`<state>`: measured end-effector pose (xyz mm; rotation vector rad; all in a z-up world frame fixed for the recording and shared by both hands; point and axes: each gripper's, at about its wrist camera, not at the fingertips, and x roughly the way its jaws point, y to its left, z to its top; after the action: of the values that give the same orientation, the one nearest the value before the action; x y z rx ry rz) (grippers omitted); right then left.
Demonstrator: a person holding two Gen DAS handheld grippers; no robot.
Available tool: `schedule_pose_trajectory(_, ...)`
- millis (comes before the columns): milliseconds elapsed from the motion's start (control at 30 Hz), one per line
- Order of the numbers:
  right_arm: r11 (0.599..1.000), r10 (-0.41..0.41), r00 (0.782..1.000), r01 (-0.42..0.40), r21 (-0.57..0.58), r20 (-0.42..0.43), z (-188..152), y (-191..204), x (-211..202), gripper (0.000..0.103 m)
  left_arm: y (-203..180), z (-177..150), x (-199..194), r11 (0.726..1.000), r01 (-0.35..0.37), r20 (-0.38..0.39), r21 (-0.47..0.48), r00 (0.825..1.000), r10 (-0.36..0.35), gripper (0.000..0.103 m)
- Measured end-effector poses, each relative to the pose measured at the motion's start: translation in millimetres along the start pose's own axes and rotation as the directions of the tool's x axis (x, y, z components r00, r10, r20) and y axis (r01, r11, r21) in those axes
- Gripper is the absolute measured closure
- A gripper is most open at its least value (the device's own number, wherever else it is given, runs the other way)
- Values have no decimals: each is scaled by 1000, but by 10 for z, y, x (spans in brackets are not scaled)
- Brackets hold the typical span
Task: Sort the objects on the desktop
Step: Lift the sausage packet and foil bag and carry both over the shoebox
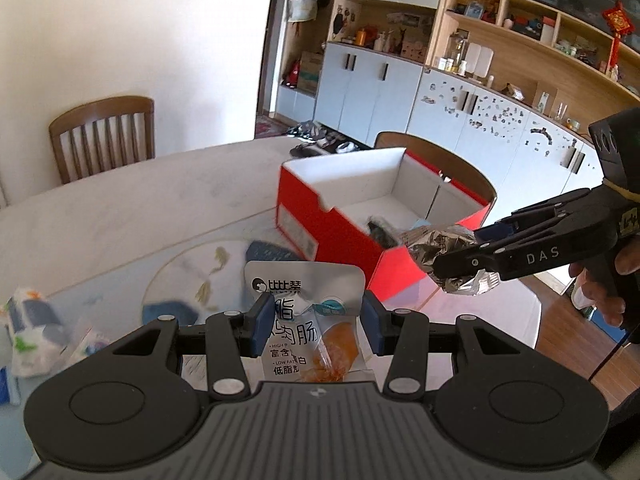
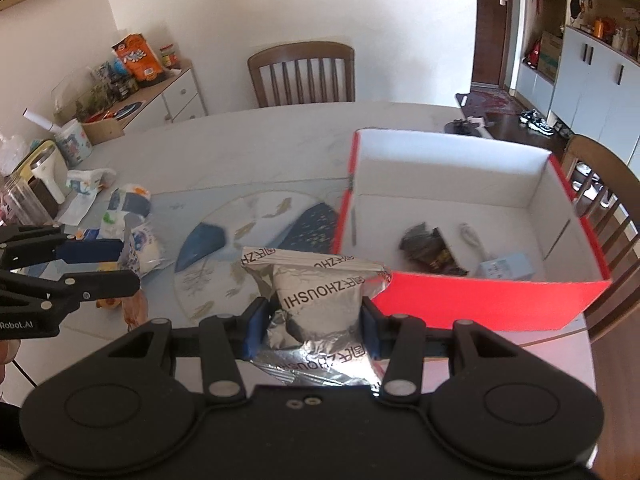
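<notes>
My left gripper (image 1: pixel 315 326) is shut on a white sausage snack packet (image 1: pixel 308 312) with an orange window, held above the table. My right gripper (image 2: pixel 314 326) is shut on a silver foil packet (image 2: pixel 320 300), held just before the near corner of the red box (image 2: pixel 480 300). In the left wrist view the right gripper (image 1: pixel 460 268) holds the foil packet (image 1: pixel 436 248) at the red box's (image 1: pixel 340 236) near right corner. The box holds a dark packet (image 2: pixel 430 250), a white cable (image 2: pixel 470 236) and a pale blue item (image 2: pixel 506 266). In the right wrist view the left gripper (image 2: pixel 120 264) is at far left.
A round placemat (image 2: pixel 248 248) lies on the white table (image 2: pixel 260 140). Loose snack packets (image 2: pixel 128 204) and a tissue pack (image 2: pixel 86 184) lie at the left. Wooden chairs (image 2: pixel 304 74) stand behind and to the right of the table. Cabinets line the far wall.
</notes>
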<state>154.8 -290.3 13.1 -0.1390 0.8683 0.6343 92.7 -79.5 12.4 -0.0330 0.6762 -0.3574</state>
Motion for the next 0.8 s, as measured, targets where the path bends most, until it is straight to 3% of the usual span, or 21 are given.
schedule_pose_trajectory(800,999,-52,996,52,8,69,363,-975,-16,56,-605,922,608,995,51,60,86,997,-56,58)
